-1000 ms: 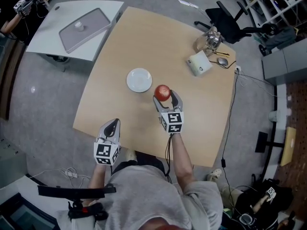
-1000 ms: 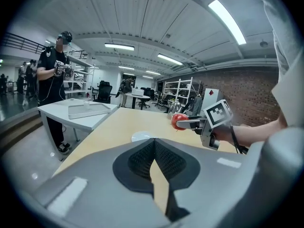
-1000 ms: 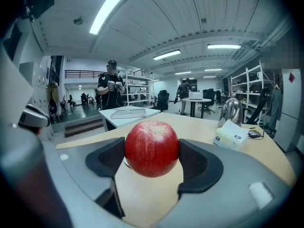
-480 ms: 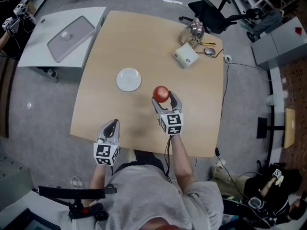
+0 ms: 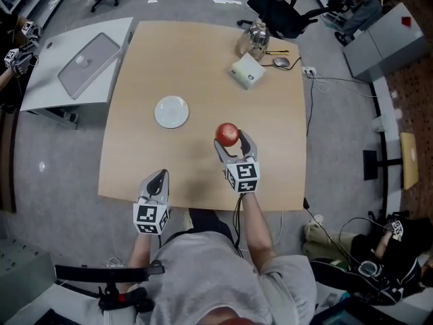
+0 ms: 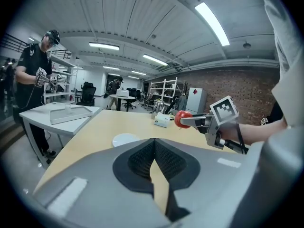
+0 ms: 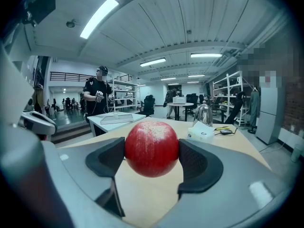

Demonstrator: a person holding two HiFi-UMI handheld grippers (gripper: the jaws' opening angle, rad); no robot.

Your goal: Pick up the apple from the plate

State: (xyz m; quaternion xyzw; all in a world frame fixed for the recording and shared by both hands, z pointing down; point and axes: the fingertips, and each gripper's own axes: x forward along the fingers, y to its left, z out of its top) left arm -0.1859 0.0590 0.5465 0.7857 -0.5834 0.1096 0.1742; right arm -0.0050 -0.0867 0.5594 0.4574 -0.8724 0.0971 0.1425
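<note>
Bench (image 5: 203,66): big pale wooden top, and everything that matters is on it or above it.
Side bench (image 5: 47,87): white, standing off the bench's far-left corner, well apart from the action.
Person (image 6: 33,75): in dark clothes, standing beside the side bench with a device in hand.
Tray (image 5: 88,54): grey, lying flat on the side bench.
White box (image 5: 247,71): near the far-right corner, a little way in from the far edge.
Kettle (image 5: 254,35): shiny metal, right at the far edge, just beyond the white box.
Plate (image 5: 171,111): small, white and bare, left of the bench's middle, closer to the left edge than to the right.
Right claw (image 5: 230,138): up off the bench over its middle, on the near-edge side and to the right of the plate. It is pinching the apple, a black pad (image 7: 108,158) squeezed in on each side!
Left claw (image 5: 158,176): at the near edge, toward the near-left corner, well apart from the plate. Its jaws are pressed together, tips meeting, with nothing between them.
Apple (image 7: 152,148): red and speckled, off the plate and clear of the wood, carried in the air by the right claw. From the left gripper view it hangs plainly above the bench surface.
Mouse (image 5: 281,62): small, near the right edge, just beside the white box.
</note>
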